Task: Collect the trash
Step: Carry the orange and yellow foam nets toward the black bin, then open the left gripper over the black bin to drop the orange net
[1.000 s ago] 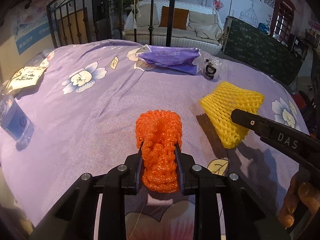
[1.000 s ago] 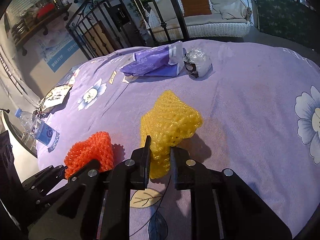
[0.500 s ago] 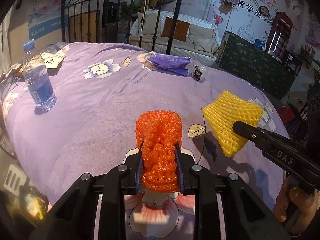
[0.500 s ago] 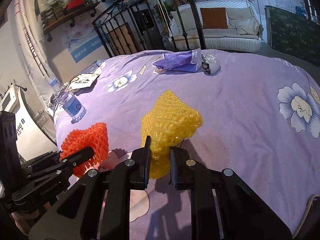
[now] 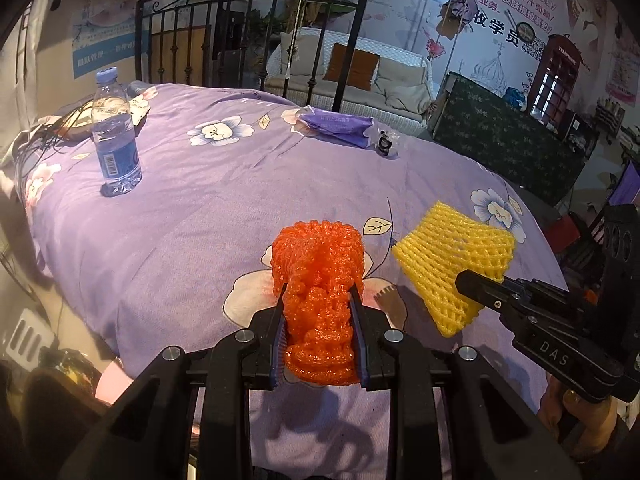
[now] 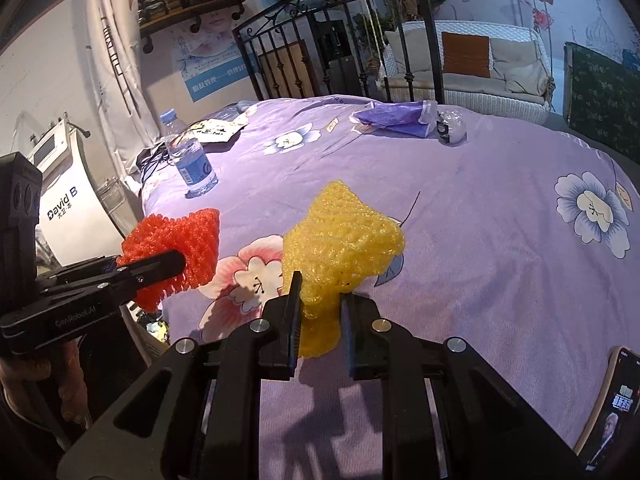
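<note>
Purple floral bedspread (image 5: pixel 208 216) beneath both tools, gated room behind. My left gripper (image 5: pixel 319 330) clamped on orange foam fruit net (image 5: pixel 318 276), net clear of bed. My right gripper (image 6: pixel 319 320) pinches yellow foam fruit net (image 6: pixel 340 240) by narrow tail only. Risk: springy mesh slips from thin grip during carry. Water bottle (image 5: pixel 114 136), purple wrapper (image 5: pixel 336 124), clear crumpled wrapper (image 5: pixel 386 144) uncollected, well apart; bottle upright, may topple if bedspread drags.

A bed (image 5: pixel 208 216) is being covered by a purple flowered sheet. A water bottle (image 5: pixel 114 132) is being carried upright at the upper left of the frame, a purple packet (image 5: pixel 336 124) and a crumpled clear wrapper (image 5: pixel 386 144) at upper centre, a phone (image 6: pixel 612 404) at the lower right.
</note>
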Action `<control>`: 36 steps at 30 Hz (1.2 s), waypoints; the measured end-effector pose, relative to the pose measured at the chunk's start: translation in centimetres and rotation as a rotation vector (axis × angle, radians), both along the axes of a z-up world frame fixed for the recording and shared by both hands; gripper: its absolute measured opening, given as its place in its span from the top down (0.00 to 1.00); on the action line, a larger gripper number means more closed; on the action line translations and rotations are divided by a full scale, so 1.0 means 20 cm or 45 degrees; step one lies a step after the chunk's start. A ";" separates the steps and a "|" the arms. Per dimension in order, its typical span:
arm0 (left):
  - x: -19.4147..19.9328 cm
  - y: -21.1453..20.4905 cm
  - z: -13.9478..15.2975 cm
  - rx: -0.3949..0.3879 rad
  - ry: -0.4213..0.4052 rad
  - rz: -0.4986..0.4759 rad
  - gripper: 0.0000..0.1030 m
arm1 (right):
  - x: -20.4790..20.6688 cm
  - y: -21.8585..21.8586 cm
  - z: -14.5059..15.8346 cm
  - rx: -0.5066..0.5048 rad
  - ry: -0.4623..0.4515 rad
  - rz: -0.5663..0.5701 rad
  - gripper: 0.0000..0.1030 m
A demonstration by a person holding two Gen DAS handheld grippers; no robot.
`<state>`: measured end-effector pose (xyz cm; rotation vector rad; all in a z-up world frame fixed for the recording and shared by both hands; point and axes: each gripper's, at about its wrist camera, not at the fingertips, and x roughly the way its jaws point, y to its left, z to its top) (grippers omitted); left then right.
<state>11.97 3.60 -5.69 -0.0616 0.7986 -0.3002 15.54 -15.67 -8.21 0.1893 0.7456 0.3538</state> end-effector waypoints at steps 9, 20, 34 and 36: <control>-0.20 0.12 0.00 -0.022 -0.002 0.092 0.75 | -0.20 0.08 0.01 0.022 -0.025 0.123 0.83; -0.40 0.40 -0.07 -0.035 0.075 0.303 0.75 | -0.33 0.31 0.01 0.048 -0.022 0.316 0.83; -0.54 0.76 -0.14 0.034 0.183 0.563 0.75 | -0.37 0.40 0.00 0.066 -0.008 0.387 0.83; -0.54 0.81 -0.19 0.049 0.238 0.599 0.75 | -0.37 0.41 0.00 0.070 -0.005 0.393 0.83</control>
